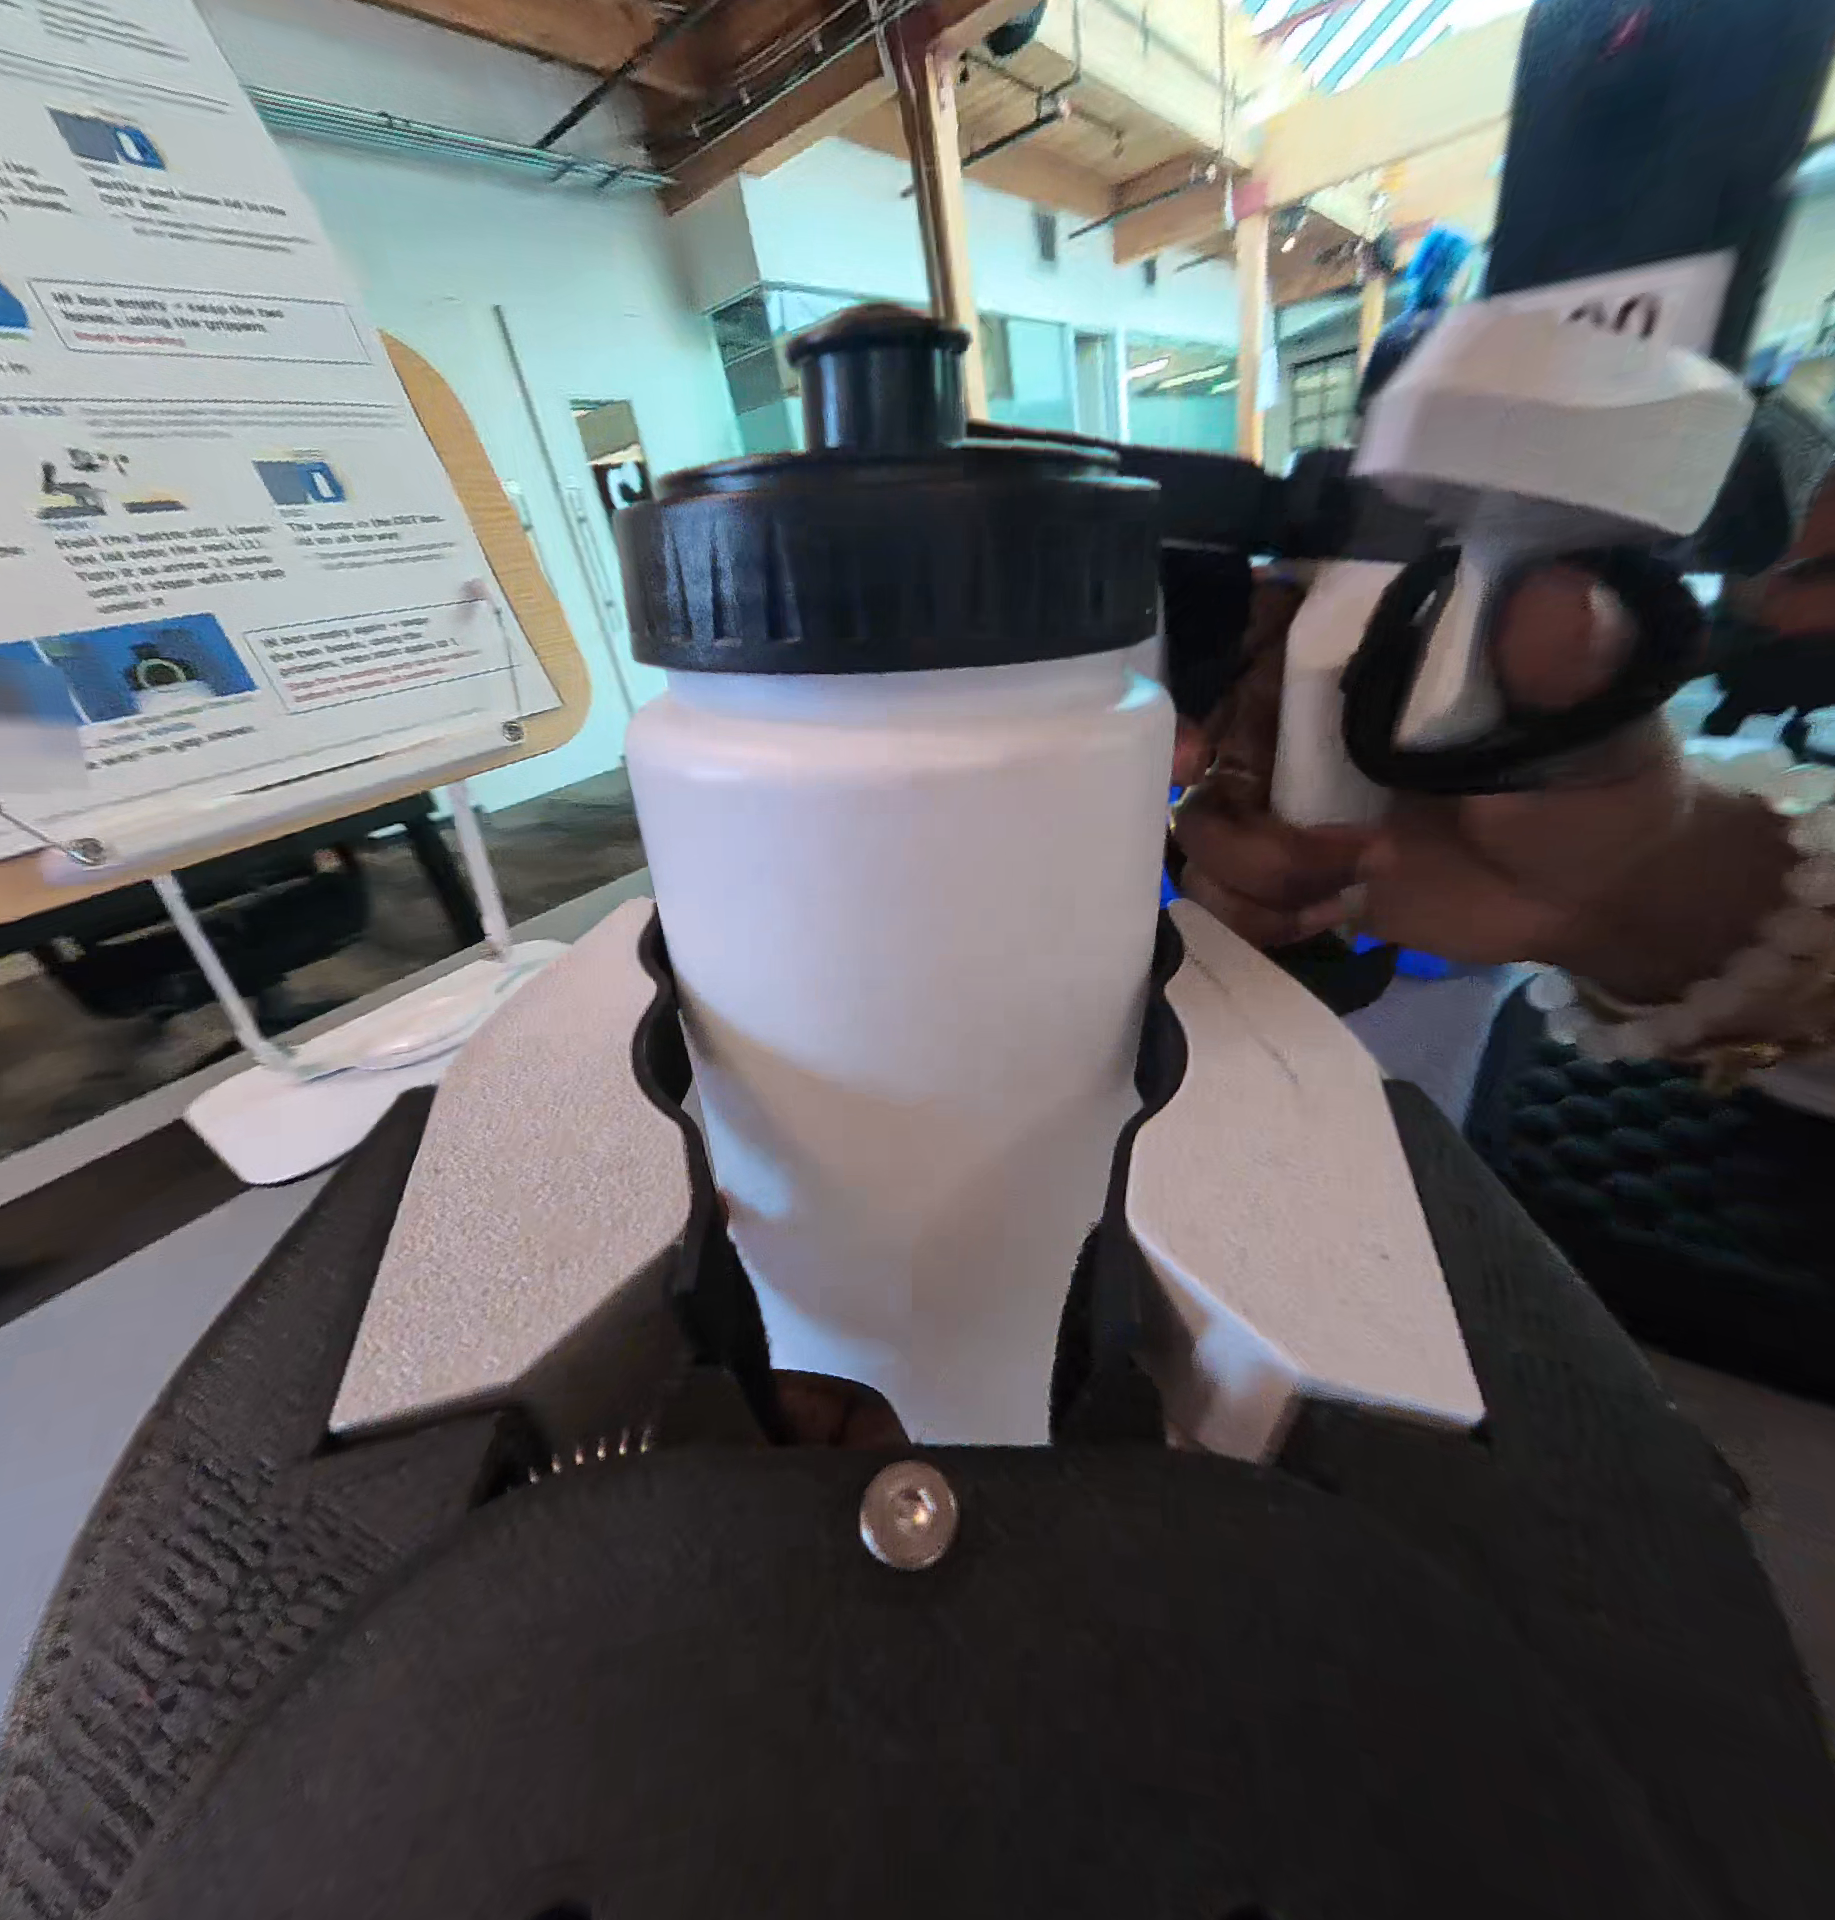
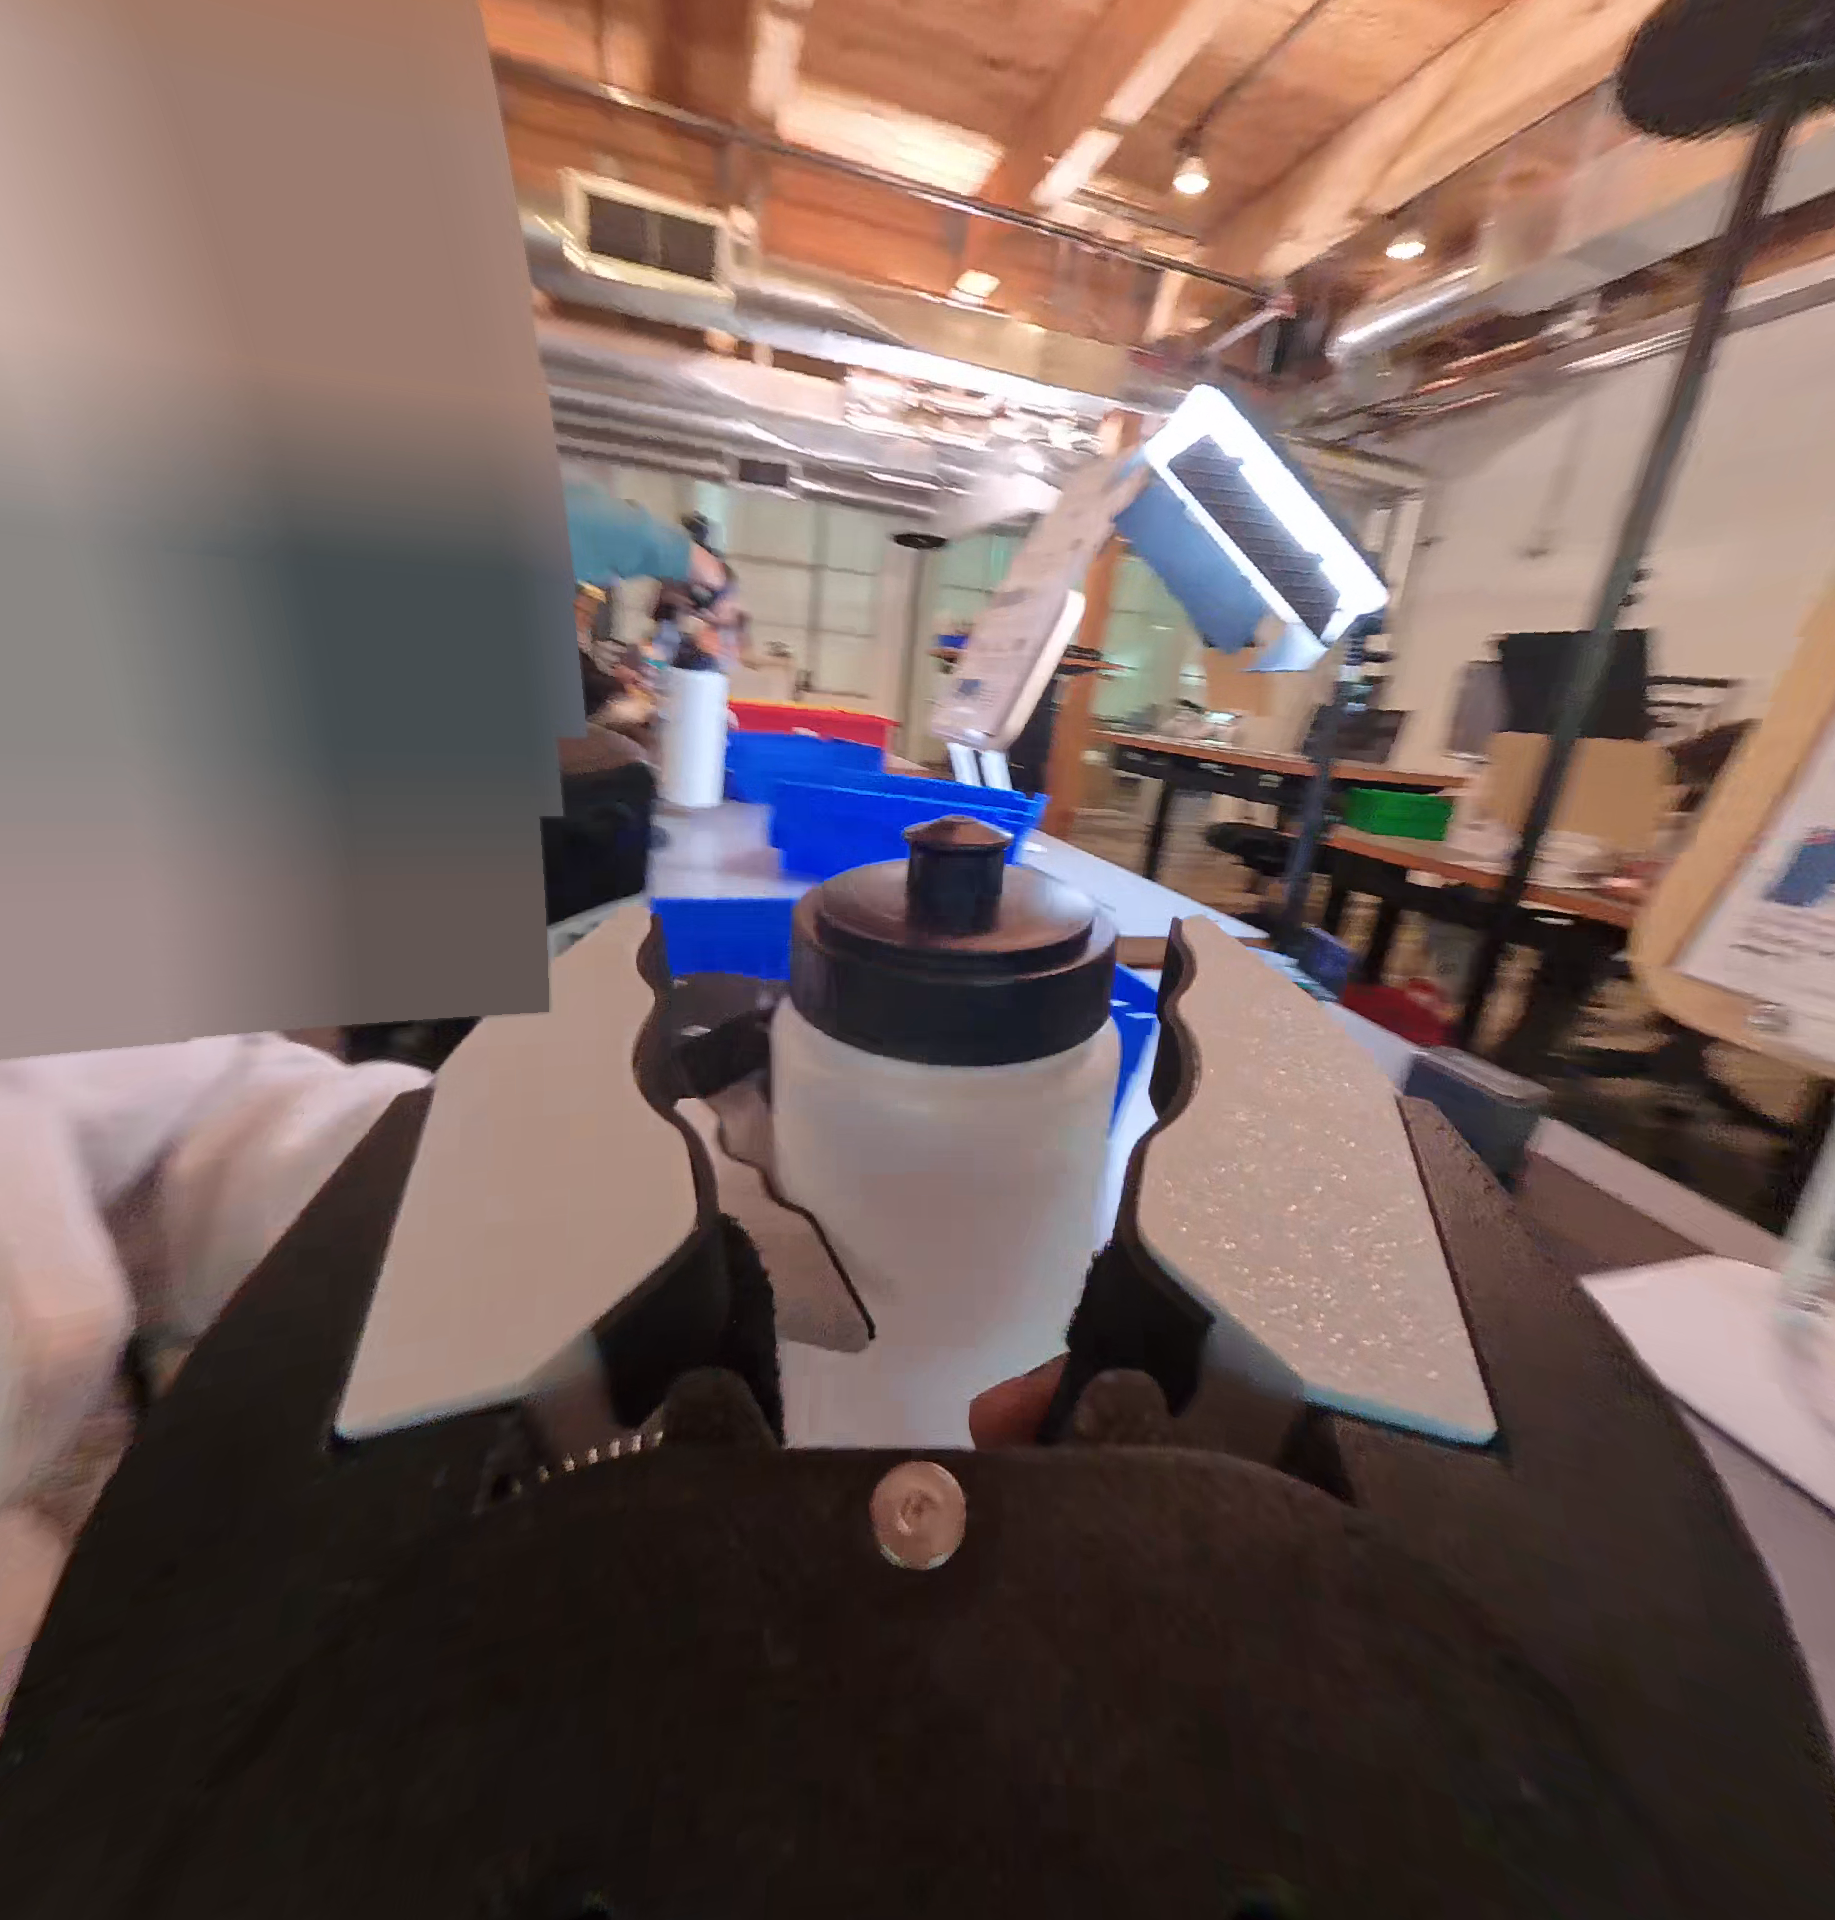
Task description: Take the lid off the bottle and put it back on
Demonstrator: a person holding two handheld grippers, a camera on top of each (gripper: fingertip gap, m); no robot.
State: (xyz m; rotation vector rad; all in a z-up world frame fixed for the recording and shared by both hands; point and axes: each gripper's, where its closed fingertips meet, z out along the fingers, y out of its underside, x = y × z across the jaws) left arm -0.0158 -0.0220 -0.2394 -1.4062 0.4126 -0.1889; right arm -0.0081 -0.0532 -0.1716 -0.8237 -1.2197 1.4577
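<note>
Your left gripper clamps the white bottle upright, black lid on. Your right gripper stands wide around the lid, apart from it.

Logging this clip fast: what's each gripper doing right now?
Left gripper: shut on the bottle, lid still on.
Right gripper: open, fingers either side of the bottle, not clamping it.

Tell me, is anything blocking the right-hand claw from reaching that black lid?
Nothing visible does. The right gripper is open, with the black lid in the gap between its fingers and nothing between them. The left gripper clamps the white bottle lower down, below the lid.
</note>
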